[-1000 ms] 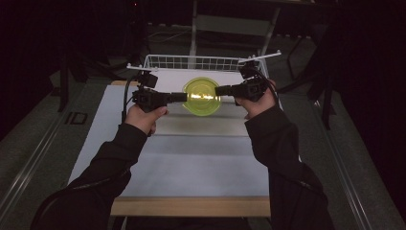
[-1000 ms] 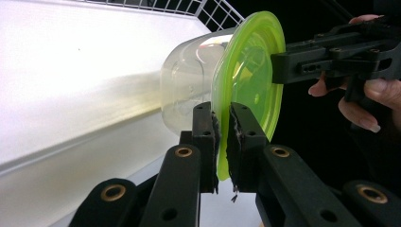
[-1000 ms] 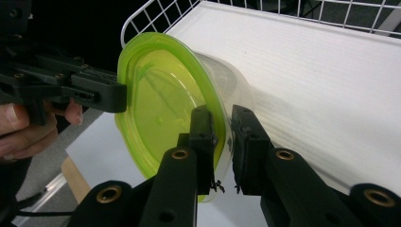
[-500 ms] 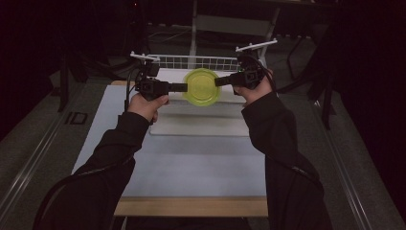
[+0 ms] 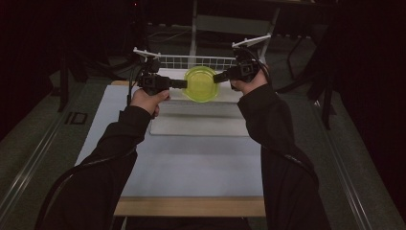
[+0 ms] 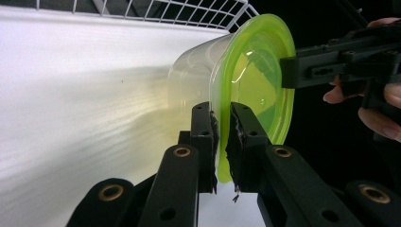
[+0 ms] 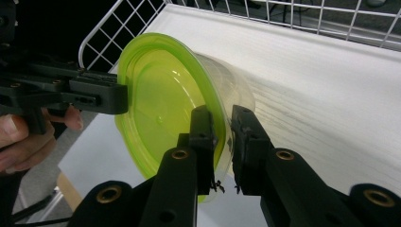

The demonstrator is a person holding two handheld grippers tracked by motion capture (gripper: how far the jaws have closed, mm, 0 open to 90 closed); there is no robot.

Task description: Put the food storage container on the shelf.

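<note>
A clear plastic container with a yellow-green lid (image 5: 201, 84) hangs above the far end of the table, held from both sides. My left gripper (image 5: 184, 84) is shut on the lid's left rim. In the left gripper view its jaws (image 6: 222, 118) pinch the lid's edge (image 6: 257, 71), with the clear tub (image 6: 194, 71) to the left of it. My right gripper (image 5: 216, 76) is shut on the opposite rim. In the right gripper view its jaws (image 7: 222, 120) clamp the lid (image 7: 161, 99), and the left gripper (image 7: 120, 98) grips the far edge.
A white wire basket (image 5: 196, 61) stands at the table's far edge, right behind the container. A white board (image 5: 196, 127) lies on the pale table top (image 5: 191, 167) below the hands. Dark floor and a chair frame surround the table.
Both hands have carried the container away from the person, toward the wire basket. Both grips on the lid rim are unchanged.
</note>
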